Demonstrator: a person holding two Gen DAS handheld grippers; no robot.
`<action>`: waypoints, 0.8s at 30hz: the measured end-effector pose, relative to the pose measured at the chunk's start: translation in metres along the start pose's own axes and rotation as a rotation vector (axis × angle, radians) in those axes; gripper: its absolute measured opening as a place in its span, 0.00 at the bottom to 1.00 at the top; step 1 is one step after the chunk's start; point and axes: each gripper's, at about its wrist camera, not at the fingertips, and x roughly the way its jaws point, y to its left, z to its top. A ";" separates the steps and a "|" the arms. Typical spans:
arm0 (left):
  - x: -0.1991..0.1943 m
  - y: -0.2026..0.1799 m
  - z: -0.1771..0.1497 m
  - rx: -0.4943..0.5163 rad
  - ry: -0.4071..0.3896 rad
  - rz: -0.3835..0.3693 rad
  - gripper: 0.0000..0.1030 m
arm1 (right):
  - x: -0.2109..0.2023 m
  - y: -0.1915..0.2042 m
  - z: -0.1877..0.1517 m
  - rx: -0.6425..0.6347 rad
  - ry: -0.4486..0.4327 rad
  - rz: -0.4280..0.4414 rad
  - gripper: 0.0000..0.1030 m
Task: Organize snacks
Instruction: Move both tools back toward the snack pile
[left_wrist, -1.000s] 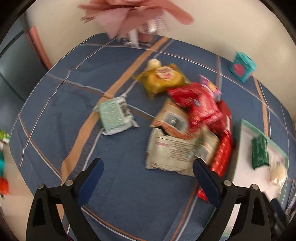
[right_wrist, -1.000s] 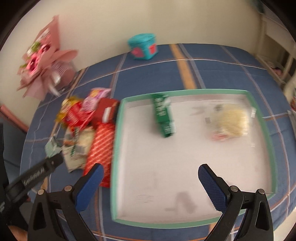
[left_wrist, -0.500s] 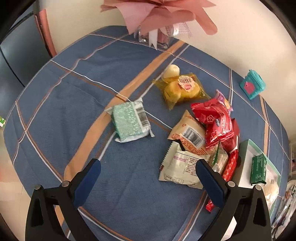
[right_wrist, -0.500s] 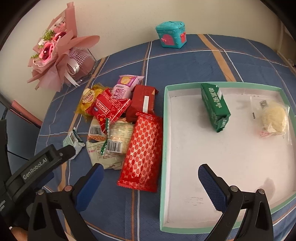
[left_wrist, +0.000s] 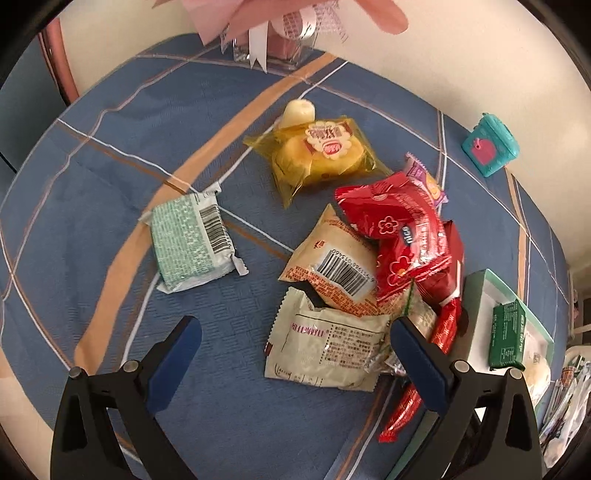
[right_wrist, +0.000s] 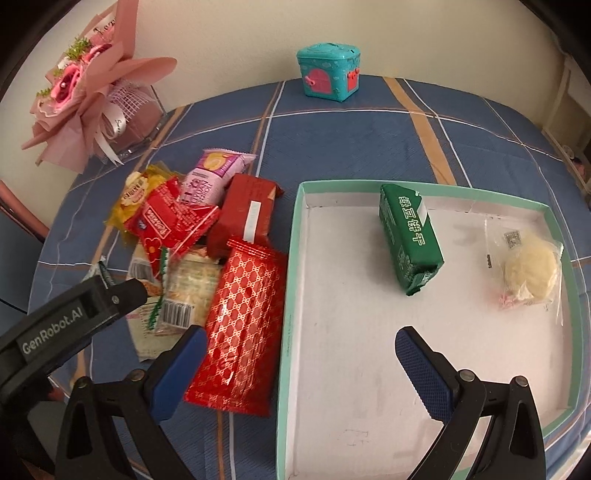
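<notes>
Right wrist view: right gripper (right_wrist: 295, 347) spread and empty over the tray (right_wrist: 291, 280), which holds two snacks; left gripper (left_wrist: 295, 345), also spread, hovers at the pile (right_wrist: 207, 236) at nine o'clock, mostly unsorted.

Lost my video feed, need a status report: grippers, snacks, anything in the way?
Left gripper and right gripper open, empty. Two snacks in tray, green packet included. Pile waits beside it. Nothing blocking.
</notes>
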 end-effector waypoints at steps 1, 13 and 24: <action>0.004 0.001 0.001 0.002 0.005 0.006 0.99 | 0.001 0.000 0.000 -0.002 0.003 -0.001 1.00; 0.031 -0.011 -0.004 0.070 0.086 0.029 0.99 | 0.006 -0.001 0.000 -0.012 0.022 -0.026 1.00; 0.032 0.003 -0.016 0.045 0.082 0.083 0.94 | 0.005 -0.001 -0.002 -0.017 0.025 -0.027 1.00</action>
